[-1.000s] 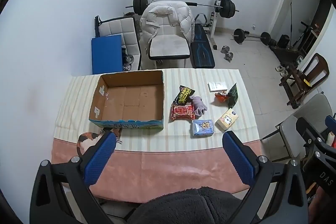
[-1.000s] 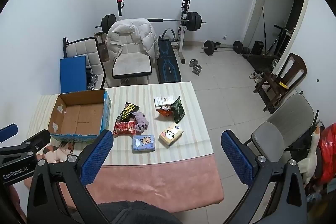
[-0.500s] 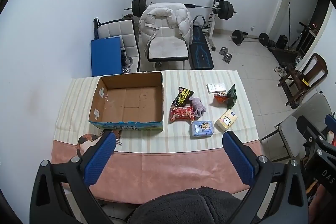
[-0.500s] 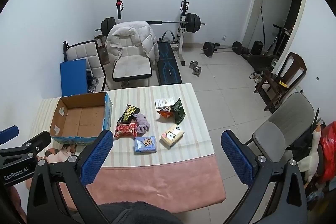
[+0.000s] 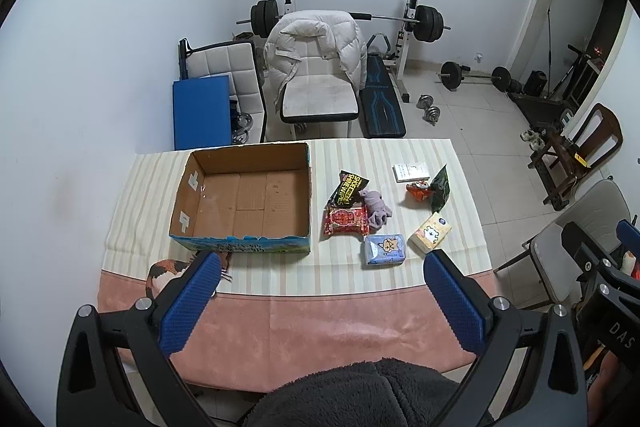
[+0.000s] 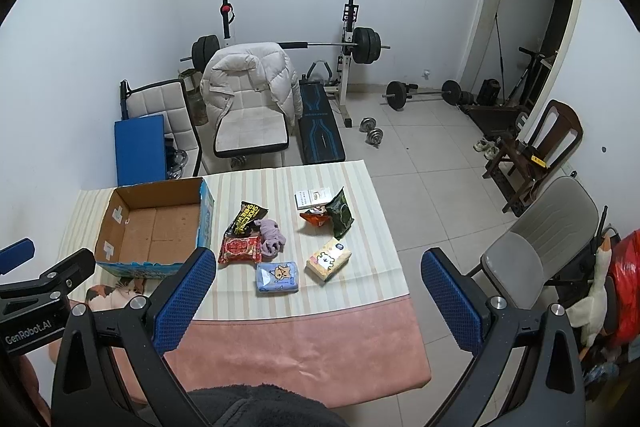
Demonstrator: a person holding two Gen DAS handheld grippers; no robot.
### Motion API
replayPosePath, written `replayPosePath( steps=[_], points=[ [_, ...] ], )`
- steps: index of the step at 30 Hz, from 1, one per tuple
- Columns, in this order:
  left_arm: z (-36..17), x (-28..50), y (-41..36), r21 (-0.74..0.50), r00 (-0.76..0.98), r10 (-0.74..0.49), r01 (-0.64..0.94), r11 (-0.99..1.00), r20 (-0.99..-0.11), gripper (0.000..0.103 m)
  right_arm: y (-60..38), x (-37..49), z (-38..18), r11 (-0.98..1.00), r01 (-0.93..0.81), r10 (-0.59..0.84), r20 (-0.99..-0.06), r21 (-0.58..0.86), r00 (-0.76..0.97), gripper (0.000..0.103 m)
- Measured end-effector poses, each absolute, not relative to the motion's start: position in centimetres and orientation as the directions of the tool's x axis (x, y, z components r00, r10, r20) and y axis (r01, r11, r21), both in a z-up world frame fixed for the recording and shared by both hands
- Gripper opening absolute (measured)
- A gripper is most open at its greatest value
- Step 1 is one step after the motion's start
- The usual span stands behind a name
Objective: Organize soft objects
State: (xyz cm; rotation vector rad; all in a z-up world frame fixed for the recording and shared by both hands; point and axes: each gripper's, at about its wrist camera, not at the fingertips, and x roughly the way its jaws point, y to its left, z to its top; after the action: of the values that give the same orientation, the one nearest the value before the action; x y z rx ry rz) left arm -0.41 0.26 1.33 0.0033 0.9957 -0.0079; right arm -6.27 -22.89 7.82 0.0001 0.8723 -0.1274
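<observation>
Movement since a second ago is slight: both cameras have eased back and up, so the tabletop sits a little lower and smaller in each frame, and nothing on it has shifted, which suggests the sorting has not begun. The cardboard box, left of centre in the left wrist view, is empty. Soft items lie to its right: a purple sock, a red snack pack, a blue tissue pack and a yellow tissue pack. A calico plush lies just below the box at lower left. The left tongs are spread wide, holding and touching nothing, well above the cloth. The right tongs are likewise spread and empty.
</observation>
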Motion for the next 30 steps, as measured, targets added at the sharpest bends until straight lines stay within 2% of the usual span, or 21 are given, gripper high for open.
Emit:
replayPosePath(
  steps=[30],
  points=[
    [1.9, -0.4, 0.4, -0.015, 0.569, -0.016, 0.006, 1.0, -0.822, 0.103, -23.4, -5.8, 9.2, 0.992, 0.118, -0.117, -0.747, -0.051, 0.655, 0.103]
  ],
)
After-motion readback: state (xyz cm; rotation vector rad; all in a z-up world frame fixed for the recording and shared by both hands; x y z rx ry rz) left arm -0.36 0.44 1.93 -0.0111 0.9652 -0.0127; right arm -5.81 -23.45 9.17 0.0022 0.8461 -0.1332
